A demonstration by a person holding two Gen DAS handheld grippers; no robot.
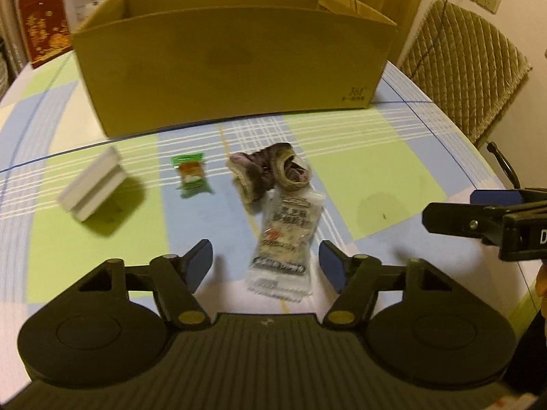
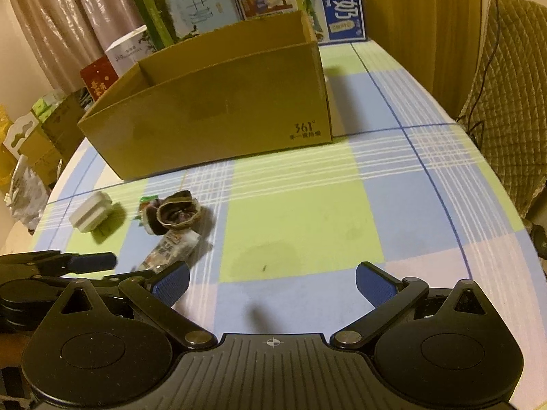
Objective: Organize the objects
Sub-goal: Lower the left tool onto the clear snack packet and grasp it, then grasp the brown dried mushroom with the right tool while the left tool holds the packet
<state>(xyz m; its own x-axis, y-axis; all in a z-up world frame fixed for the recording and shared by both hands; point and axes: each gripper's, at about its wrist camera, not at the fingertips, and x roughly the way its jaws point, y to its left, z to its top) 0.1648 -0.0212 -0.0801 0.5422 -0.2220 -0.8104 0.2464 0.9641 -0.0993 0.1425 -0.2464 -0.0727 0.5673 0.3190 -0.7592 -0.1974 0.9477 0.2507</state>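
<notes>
Between the left gripper's [image 1: 266,259] spread jaws lies a snack packet [image 1: 283,239], print blurred; right gripper [image 2: 272,282] gapes empty over the desk [image 2: 393,205].

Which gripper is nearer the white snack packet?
Left. The left gripper straddles the white snack packet, jaws open. The right gripper hovers open over bare tablecloth beside it.

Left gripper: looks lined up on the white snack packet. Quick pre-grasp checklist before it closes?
1. Left gripper open: ok, jaws wide apart.
2. White snack packet between the fingers: ok, lying flat on the table.
3. Packet free of neighbours: not ok, its far end touches the walnut shells.
4. Right gripper clear of the path: ok, open and holding nothing, off to the right.
5. Cardboard box open on top: ok.
6. Room inside box: cannot tell.
</notes>
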